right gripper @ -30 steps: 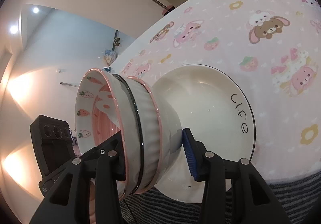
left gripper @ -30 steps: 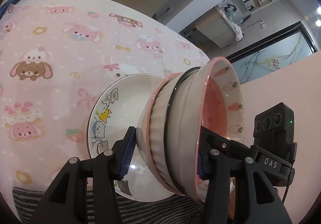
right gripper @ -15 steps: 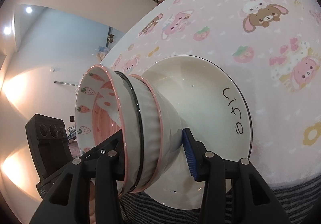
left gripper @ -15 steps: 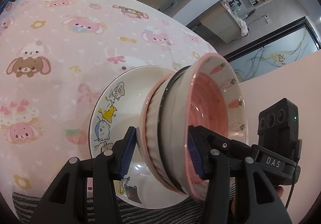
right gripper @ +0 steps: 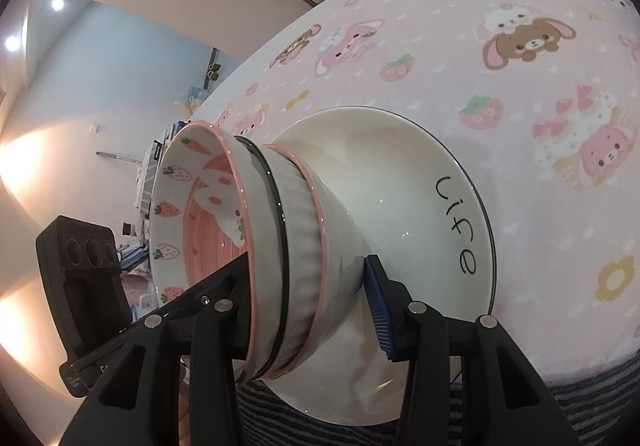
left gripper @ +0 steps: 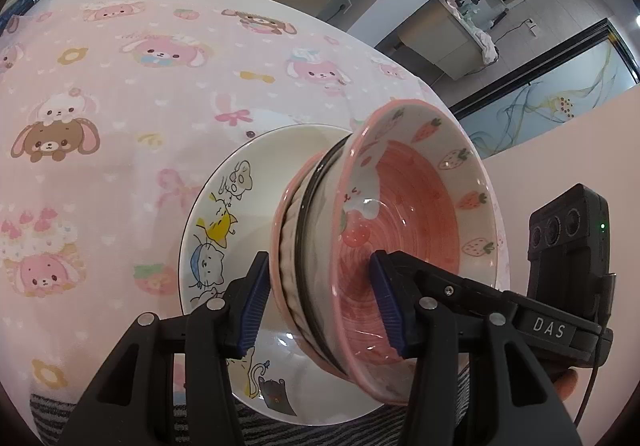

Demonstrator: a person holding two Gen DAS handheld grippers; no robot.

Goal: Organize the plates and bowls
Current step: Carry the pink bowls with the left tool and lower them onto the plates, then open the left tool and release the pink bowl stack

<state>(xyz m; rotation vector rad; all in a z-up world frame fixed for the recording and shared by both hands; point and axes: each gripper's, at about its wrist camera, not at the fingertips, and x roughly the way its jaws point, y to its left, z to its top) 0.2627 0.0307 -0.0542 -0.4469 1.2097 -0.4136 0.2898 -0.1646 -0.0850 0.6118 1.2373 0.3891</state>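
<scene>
We clamp the bowl stack [left gripper: 400, 230] from both sides | left gripper [left gripper: 320, 302] and right gripper [right gripper: 308, 294] both gripping its walls | stack tilted over the plate [right gripper: 420, 174], by the tablecloth's [left gripper: 120, 86] near edge

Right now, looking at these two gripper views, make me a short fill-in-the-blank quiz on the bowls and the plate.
1. The nested stack holds ____ bowls.
2. The word written on the plate rim is ____.
3. The top bowl shows a white rabbit, carrots and ____.
4. The left gripper and the right gripper each clamp the ____.

Missing words: three; life; strawberries; stack
</scene>
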